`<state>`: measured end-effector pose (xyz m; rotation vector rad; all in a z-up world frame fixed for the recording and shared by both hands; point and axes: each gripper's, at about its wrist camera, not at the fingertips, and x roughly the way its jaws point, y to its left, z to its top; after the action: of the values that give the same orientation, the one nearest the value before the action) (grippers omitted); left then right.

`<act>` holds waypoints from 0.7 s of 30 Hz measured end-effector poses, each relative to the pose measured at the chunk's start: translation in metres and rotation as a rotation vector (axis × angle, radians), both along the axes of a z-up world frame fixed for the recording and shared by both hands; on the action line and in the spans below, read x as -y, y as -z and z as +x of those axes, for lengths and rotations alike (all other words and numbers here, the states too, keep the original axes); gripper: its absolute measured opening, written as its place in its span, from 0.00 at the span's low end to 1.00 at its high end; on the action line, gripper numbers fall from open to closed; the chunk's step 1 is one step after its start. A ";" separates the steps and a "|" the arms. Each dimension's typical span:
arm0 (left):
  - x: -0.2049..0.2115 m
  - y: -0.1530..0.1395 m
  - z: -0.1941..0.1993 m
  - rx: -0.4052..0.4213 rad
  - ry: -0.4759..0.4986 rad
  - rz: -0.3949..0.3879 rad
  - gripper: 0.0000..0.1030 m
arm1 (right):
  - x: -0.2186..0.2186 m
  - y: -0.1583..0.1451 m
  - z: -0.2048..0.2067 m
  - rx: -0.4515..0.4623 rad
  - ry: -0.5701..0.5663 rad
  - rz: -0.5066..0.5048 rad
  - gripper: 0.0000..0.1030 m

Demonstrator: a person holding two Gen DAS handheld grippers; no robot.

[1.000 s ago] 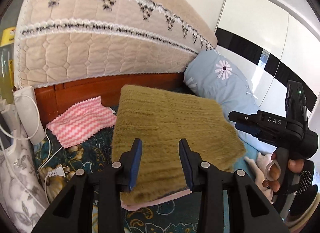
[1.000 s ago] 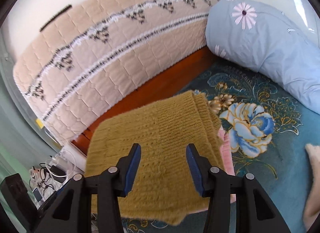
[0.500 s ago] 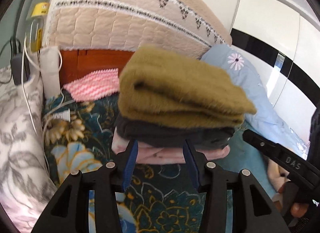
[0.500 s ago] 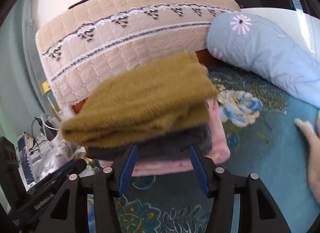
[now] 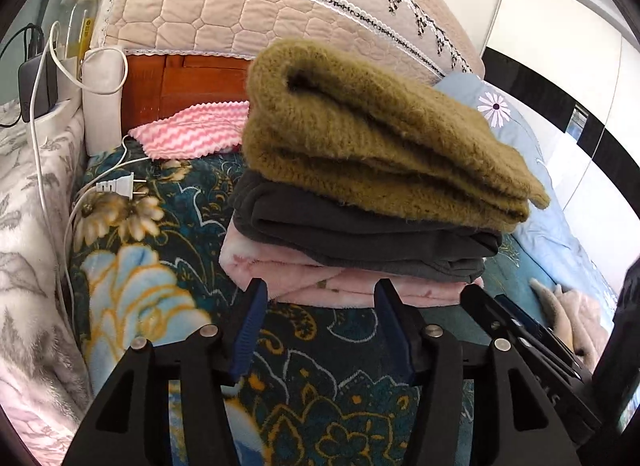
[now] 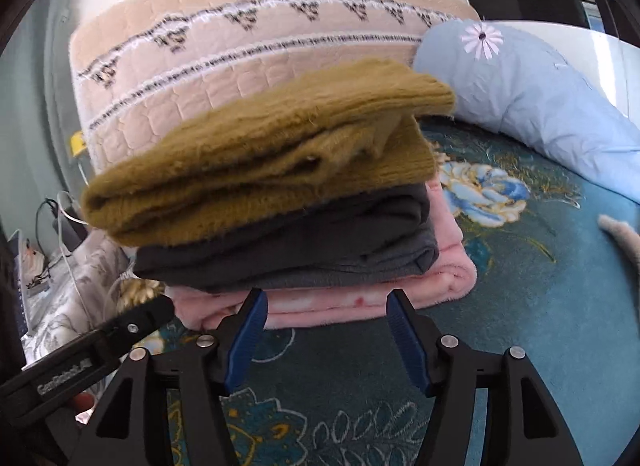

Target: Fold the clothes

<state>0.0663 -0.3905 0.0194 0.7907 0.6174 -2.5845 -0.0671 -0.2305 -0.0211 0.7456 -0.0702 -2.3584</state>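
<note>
Stacked on the floral bedspread (image 5: 132, 298): olive knitted sweater (image 5: 372, 137) on top, dark grey garment (image 5: 360, 234) under it, pink fleece piece (image 5: 304, 278) at the bottom, all three folded, edges roughly aligned, sweater overhanging a little toward the blue pillow (image 6: 532, 93)

Seen from low down in both wrist views, pile just ahead of the fingertips. Left gripper (image 5: 320, 302) aimed at the pink bottom layer, jaws opening, nothing between them, blue pads clear of the cloth. Right gripper (image 6: 324, 306) likewise low against the front edge of the pile, jaws opening, empty, tips just short of the pink fleece

Judged as the stage after a fold and a placing: sweater set down, both tools free. Probably called for next: either a squaring of the pile by nudging the overhanging sweater edge, or a turn away toward another loose garment, such as the pale fabric (image 5: 568, 306) lying at the right edge of the bedspread. For a lift of the whole pile, needed: both tips slid under the pink layer together, level, so the stack would not shear

Compared with a second earlier: then looked down on the sweater's flat top from above, jaws narrower, lower layers barely showing; now dropped to bed level, side of the stack in full view, jaws wider. Pink zigzag cloth (image 5: 192, 133) unmoved by the wooden headboard (image 5: 176, 85)
</note>
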 end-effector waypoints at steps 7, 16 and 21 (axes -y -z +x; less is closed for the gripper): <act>-0.007 -0.001 -0.001 0.021 0.006 -0.050 0.56 | -0.011 0.001 -0.002 -0.017 0.061 -0.031 0.72; -0.013 -0.005 0.003 0.037 0.000 -0.102 0.56 | -0.017 0.006 -0.011 0.033 0.048 -0.072 0.75; -0.015 -0.006 0.004 0.039 0.003 -0.109 0.56 | -0.018 -0.001 -0.005 -0.022 0.030 -0.106 0.75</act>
<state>0.0702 -0.3757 0.0253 0.8040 0.4593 -2.5744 -0.0717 -0.2127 -0.0204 0.6711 -0.1969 -2.3708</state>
